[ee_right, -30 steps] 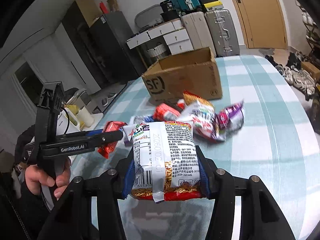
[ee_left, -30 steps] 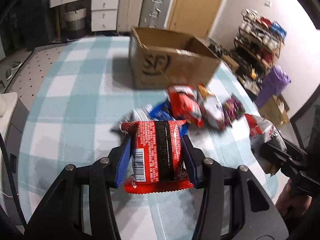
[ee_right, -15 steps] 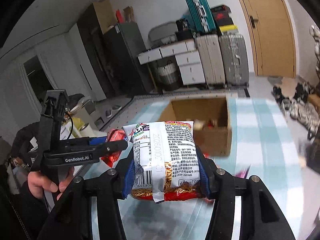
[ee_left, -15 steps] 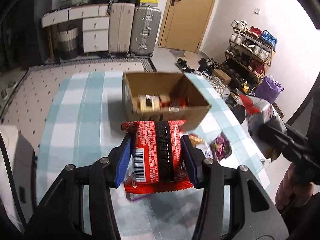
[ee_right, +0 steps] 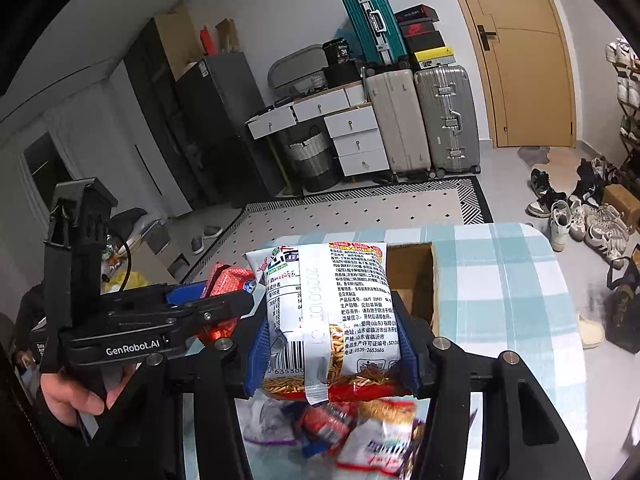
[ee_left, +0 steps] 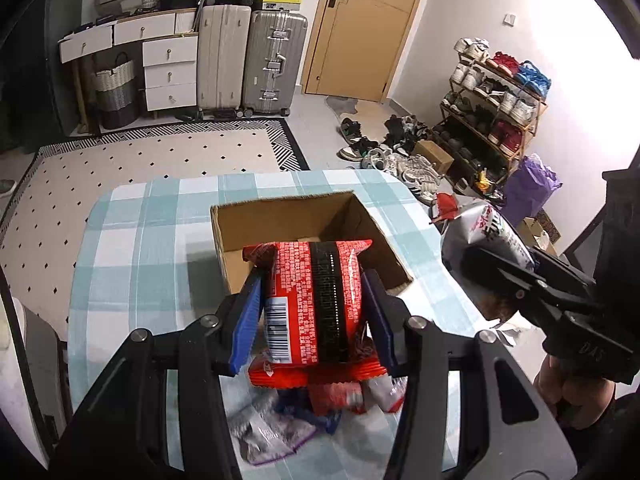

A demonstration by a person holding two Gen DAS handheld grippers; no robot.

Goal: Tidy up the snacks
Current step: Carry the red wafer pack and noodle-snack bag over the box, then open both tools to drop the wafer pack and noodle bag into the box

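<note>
My left gripper is shut on a red snack packet with a black stripe, held above the near edge of the open cardboard box. My right gripper is shut on a white noodle-snack bag, also raised in front of the box. The right gripper and its bag show at the right of the left wrist view. The left gripper and red packet show at the left of the right wrist view. Several loose snack packets lie on the checked tablecloth below both grippers.
The table has a blue and white checked cloth. Beyond its far edge are a patterned rug, suitcases, drawers and a door. A shoe rack and loose shoes stand on the right.
Both grippers have risen with their packets and tilted down. The box now sits closer below them, and the snack pile has slid to the bottom of both views.
</note>
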